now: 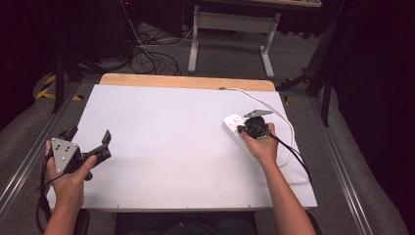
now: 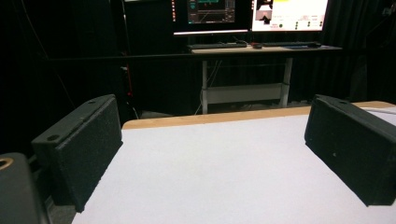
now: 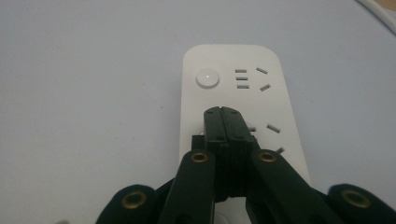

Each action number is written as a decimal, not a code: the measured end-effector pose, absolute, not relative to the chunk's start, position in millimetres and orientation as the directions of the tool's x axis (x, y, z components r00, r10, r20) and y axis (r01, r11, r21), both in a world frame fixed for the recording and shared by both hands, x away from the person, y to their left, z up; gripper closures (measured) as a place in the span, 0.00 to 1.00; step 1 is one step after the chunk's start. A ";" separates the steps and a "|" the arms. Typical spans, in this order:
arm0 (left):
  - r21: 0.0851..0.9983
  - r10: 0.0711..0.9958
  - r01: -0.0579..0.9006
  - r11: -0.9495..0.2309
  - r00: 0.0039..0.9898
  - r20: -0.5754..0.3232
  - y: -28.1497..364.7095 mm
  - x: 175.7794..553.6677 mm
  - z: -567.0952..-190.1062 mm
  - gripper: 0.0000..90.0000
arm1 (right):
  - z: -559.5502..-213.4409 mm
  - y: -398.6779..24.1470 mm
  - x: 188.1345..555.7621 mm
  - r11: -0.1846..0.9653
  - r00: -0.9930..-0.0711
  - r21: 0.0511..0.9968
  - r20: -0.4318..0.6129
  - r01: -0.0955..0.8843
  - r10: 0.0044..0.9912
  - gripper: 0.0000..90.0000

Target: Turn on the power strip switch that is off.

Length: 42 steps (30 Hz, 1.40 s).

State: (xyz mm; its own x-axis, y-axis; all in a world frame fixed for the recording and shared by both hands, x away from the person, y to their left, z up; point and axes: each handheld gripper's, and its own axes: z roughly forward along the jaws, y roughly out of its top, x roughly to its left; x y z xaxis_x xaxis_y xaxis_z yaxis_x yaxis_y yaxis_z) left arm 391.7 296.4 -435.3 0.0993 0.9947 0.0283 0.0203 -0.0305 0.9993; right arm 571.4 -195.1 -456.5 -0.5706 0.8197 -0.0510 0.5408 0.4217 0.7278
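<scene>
High view: two tongs, one power strip (image 1: pixel 238 128) on table (image 1: pixel 161 142).

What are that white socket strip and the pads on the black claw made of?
The power strip looks like smooth moulded plastic: an even white satin shell with crisp slots. The left claw pads seem to be matte black foam or rubber, going by their grainy, dull faces.

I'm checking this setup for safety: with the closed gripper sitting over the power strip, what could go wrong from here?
1. The shut right gripper sits over the power strip's socket slots; pushing down could jam a tip into one.
2. The strip lies loose near the table edge; a sideways push might slide it.
3. Its white cord loops beside the hand and could snag.
</scene>
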 end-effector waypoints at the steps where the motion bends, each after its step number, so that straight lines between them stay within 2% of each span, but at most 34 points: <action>1: 0.999 0.995 0.021 -0.031 0.100 0.028 296.3 391.8 -435.3 0.05 | -456.5 -195.1 571.5 0.421 -0.571 0.728 -0.049 0.541 0.819 1.00; 15: 0.999 0.994 0.022 -0.032 0.108 0.029 294.6 393.9 -435.4 0.05 | -454.0 -198.1 572.6 0.413 -0.566 0.744 -0.058 0.524 0.822 1.00; 28: 0.999 0.994 0.026 -0.027 0.106 0.024 295.2 394.9 -435.9 0.05 | -426.0 -218.0 552.9 0.299 -0.602 0.869 0.000 0.395 0.798 1.00; 42: 0.999 0.993 0.027 -0.027 0.117 0.024 293.9 397.1 -435.7 0.05 | -402.3 -237.4 519.5 0.184 -0.631 0.947 0.025 0.263 0.775 1.00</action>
State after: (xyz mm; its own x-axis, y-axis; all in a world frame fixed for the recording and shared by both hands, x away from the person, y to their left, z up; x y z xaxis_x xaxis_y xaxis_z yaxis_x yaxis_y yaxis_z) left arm 397.1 293.9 -435.7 0.1171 0.9928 0.0235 0.0274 -0.0269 0.9993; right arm 519.5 -237.4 -402.3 -0.6312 0.7752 0.0246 0.2633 0.1844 0.9469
